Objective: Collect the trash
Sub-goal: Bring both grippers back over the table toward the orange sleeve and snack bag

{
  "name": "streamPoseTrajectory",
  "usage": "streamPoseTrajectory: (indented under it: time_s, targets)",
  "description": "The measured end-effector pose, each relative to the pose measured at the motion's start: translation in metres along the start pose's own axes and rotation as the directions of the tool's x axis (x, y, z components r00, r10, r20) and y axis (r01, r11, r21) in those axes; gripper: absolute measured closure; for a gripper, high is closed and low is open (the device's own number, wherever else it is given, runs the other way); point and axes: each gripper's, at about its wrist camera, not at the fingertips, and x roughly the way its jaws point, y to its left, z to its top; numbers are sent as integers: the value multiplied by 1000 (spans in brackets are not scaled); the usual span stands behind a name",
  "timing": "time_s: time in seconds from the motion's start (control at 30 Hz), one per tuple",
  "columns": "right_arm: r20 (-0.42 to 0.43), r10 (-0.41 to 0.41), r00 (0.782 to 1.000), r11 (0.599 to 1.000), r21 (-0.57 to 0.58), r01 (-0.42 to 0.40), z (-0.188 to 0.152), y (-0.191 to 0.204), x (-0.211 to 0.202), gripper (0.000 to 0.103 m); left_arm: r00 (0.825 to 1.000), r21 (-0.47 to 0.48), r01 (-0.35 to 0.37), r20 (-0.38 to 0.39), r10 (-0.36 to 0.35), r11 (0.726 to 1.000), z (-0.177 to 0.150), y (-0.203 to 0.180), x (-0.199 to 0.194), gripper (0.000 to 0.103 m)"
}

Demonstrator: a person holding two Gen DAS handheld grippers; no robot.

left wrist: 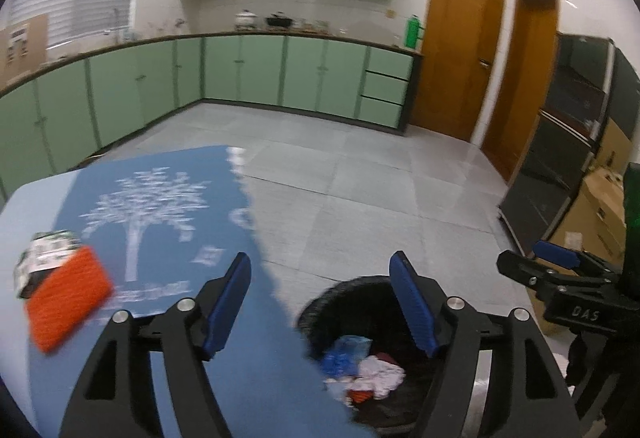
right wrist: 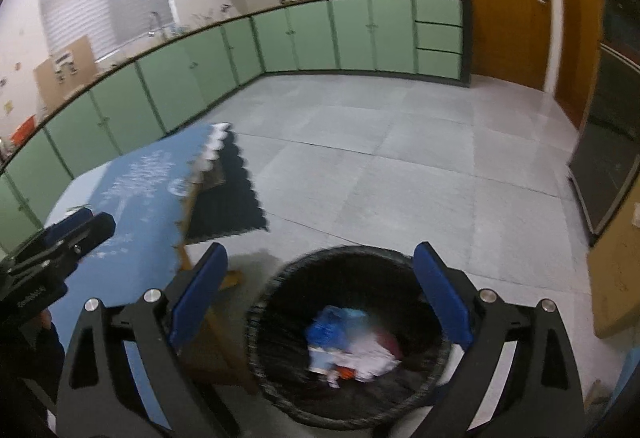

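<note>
A black round trash bin (left wrist: 320,302) stands on the floor beside the table; it also shows in the right wrist view (right wrist: 280,278). Crumpled blue and white trash (right wrist: 348,342) lies inside it, seen too in the left wrist view (left wrist: 360,366). An orange packet (left wrist: 68,302) and a green-white wrapper (left wrist: 44,258) lie on the blue tablecloth (left wrist: 160,198) at the left. My left gripper (left wrist: 320,302) is open and empty over the table edge. My right gripper (right wrist: 320,302) is open and empty above the bin; it also shows in the left wrist view (left wrist: 552,262).
Green cabinets (left wrist: 240,70) line the far walls. Wooden doors (left wrist: 460,54) and a dark shelf unit (left wrist: 560,142) stand at the right, with cardboard boxes (left wrist: 596,214) beside them. Grey tiled floor (right wrist: 400,178) lies beyond the bin. The tablecloth hangs over the table's edge (right wrist: 224,190).
</note>
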Motion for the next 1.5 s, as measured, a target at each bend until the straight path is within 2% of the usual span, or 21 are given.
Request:
streamPoseTrajectory:
  time_s: [0.2, 0.37, 0.63, 0.87, 1.13, 1.27, 1.5]
  targets:
    - [-6, 103, 995, 992, -69, -103, 11, 70, 17, 11, 988, -59, -145, 36, 147, 988, -3, 71, -34, 33]
    - [-10, 168, 986, 975, -145, -167, 15, 130, 29, 11, 962, -124, -263, 37, 270, 957, -13, 134, -59, 33]
    - [-50, 258, 965, 941, -212, -263, 12, 217, 54, 11, 920, -193, -380, 18, 390, 905, -30, 204, -81, 33]
    - [-101, 308, 946, 908, -264, -324, 2, 284, 81, 11, 896, -216, -434, -7, 443, 874, -41, 242, -90, 33]
    - [-186, 321, 929, 878, -308, -366, -10, 330, 109, 12, 881, -245, -465, -35, 472, 851, -53, 278, -97, 33]
    - [-231, 324, 918, 861, -329, -387, -17, 349, 120, 12, 880, -262, -466, -42, 473, 845, -56, 290, -98, 33]
    - [-272, 273, 923, 868, -344, -358, -22, 357, 138, 12, 883, -281, -460, -51, 466, 842, -59, 296, -95, 33]
